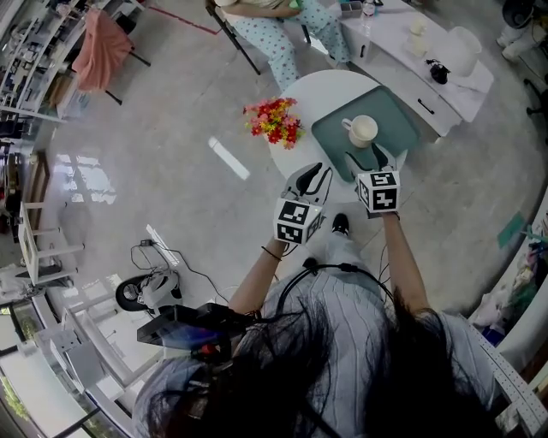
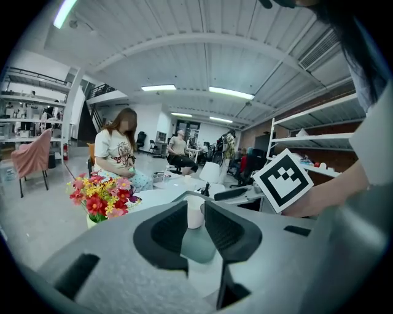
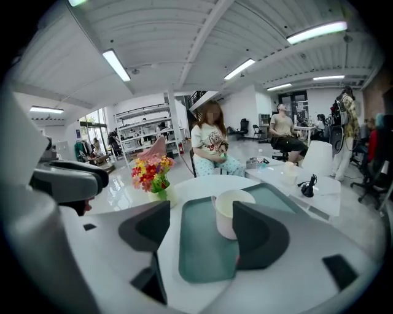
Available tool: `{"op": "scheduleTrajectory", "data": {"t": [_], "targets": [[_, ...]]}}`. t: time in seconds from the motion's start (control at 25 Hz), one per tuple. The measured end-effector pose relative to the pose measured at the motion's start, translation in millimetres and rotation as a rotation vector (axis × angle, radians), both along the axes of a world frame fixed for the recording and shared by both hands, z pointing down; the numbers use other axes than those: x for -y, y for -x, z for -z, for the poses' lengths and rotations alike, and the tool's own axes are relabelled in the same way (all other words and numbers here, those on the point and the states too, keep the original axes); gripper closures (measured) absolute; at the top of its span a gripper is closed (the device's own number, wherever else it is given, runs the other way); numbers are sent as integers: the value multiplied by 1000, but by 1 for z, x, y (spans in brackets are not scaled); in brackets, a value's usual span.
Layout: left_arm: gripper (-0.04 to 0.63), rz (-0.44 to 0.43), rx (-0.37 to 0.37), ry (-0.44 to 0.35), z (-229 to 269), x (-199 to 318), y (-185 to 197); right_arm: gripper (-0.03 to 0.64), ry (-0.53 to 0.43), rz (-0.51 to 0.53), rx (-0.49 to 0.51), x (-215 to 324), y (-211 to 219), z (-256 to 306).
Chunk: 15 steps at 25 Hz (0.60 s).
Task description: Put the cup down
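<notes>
A cream cup (image 1: 362, 130) stands upright on a green tray (image 1: 394, 111) on the round white table (image 1: 312, 90). Both grippers hover over the table's near edge, short of the cup. My right gripper (image 1: 365, 156) is open, and in the right gripper view the cup (image 3: 230, 211) sits beyond its jaws on the tray (image 3: 199, 248), touching neither pad. My left gripper (image 1: 318, 174) hangs to the left of the tray with a narrow gap between its jaws and nothing in it. In the left gripper view the cup (image 2: 194, 211) shows through that gap, farther off.
A vase of red and yellow flowers (image 1: 274, 120) stands at the table's left edge. A seated person (image 1: 282, 26) is behind the table. A low white bench (image 1: 428, 51) with small items stands at the back right. Cables and gear (image 1: 150, 291) lie on the floor to the left.
</notes>
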<state>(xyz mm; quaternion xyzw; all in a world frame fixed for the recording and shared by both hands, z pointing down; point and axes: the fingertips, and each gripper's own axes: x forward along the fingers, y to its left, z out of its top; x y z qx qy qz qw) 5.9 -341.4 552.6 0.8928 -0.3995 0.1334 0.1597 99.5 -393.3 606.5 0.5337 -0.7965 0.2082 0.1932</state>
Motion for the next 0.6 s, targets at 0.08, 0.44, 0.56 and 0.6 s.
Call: {"op": "scheduleTrajectory", "data": {"t": [0.08,0.44,0.56,0.6], "targets": [[515,-9,-2,-9,3,-5,2,315,-19,-4,10,-8,6,8],[515,-35,-1,-43,17,-40,19,403,-73,-52,87,-51,29,40],[515,-44,-12,-61,24,-54,24,404,-82,-51,100,-67,39,47],[515,-49,-15,-66,27,-59,25,405,-87,-50,97,-73,43,49]]}}
